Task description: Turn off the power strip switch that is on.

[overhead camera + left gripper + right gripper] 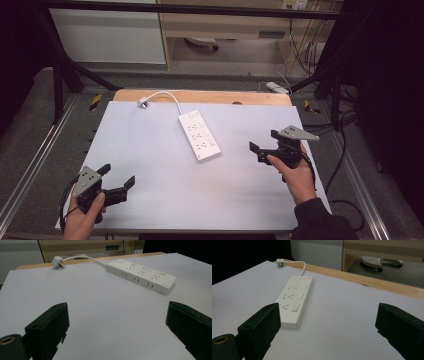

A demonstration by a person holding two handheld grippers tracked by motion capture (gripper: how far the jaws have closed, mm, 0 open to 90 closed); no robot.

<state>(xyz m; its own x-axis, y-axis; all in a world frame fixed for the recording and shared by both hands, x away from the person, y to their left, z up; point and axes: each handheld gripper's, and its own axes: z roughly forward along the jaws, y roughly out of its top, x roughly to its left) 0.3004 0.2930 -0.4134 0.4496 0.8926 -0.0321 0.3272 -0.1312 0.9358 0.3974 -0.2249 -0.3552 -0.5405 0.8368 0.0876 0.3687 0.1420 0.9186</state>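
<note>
White plastic three-socket power strip (199, 136) lies flat near middle of pale grey table (150, 165), slanted, its white cord (167, 96) running to white plug (143, 103) at far edge. Right gripper (261, 143) near strip's right side, not touching, jaws apart, empty. Left gripper (118, 175) at near left corner, well apart from strip, jaws apart, empty.

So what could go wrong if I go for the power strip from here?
The power strip lies at an angle to both open grippers, so the right gripper, the nearer one, may clip a corner and push it aside instead of straddling it. Its cable runs loose to the plug near the far edge of the table; lifting the strip could drag the plug along or off the edge.
</note>
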